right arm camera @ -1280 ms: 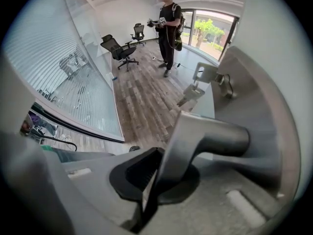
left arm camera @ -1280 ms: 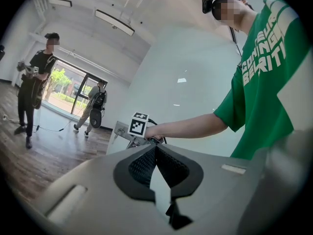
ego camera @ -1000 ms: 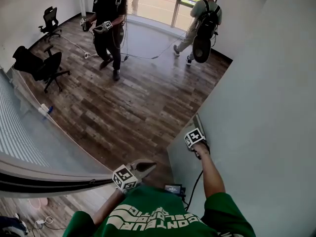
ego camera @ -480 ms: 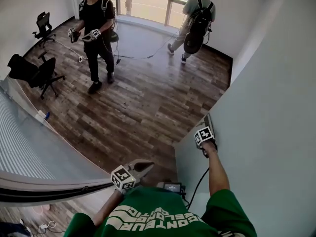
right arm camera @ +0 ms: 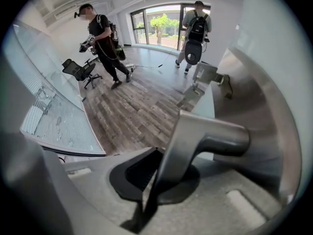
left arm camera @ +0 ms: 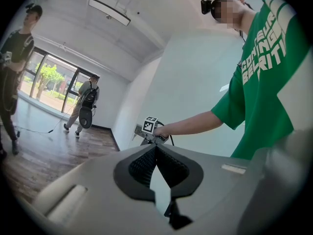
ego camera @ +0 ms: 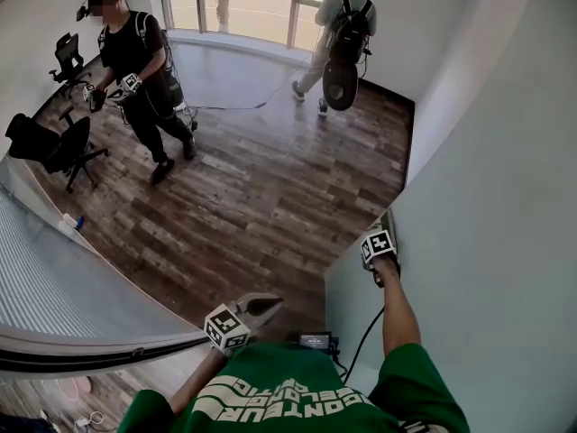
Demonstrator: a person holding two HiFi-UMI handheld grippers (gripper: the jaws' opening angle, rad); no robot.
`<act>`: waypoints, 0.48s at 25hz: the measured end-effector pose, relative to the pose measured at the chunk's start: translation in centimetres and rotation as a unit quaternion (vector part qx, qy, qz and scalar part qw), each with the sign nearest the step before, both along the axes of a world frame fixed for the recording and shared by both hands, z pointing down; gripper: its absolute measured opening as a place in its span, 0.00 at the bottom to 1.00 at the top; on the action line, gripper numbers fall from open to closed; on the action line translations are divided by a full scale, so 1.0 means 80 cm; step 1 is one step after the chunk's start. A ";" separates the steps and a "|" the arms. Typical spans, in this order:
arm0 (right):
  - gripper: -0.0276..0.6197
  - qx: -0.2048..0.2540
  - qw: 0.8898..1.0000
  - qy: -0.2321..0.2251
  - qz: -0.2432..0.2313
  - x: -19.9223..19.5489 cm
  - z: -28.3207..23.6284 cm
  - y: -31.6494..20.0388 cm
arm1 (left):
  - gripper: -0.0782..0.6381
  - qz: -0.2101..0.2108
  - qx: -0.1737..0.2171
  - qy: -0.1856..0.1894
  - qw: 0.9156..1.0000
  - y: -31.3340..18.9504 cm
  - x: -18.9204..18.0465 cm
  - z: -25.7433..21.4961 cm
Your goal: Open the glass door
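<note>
Gripping the smooth lever handle (right arm camera: 210, 136) at the edge of the glass door (ego camera: 487, 197), the right gripper (right arm camera: 149, 185) jaws may slip off if the pull skews, while the left gripper (left arm camera: 156, 155) jaws sit closed on nothing.

Bright daylight from tall glass windows (ego camera: 252, 7) at 12 o'clock; gripper views fisheye-warped, black vignetted corners (near foreground soft).

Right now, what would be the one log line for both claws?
right claw: shut on handle | left claw: shut, empty, apart from handle
</note>
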State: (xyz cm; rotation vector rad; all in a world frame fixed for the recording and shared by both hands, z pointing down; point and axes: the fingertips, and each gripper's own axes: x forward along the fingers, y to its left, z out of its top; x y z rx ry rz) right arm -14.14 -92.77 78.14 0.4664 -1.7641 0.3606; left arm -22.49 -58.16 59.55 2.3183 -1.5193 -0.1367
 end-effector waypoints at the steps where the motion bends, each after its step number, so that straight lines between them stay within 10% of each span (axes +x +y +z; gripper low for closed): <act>1: 0.03 0.000 1.000 0.000 0.005 0.005 -0.001 -0.006 | 0.13 0.000 0.000 0.000 1.000 -0.005 0.001 -0.001; 12: 0.03 0.004 0.998 -0.002 0.063 0.084 0.000 -0.081 | 0.13 0.028 -0.010 -0.011 0.999 -0.062 0.039 0.007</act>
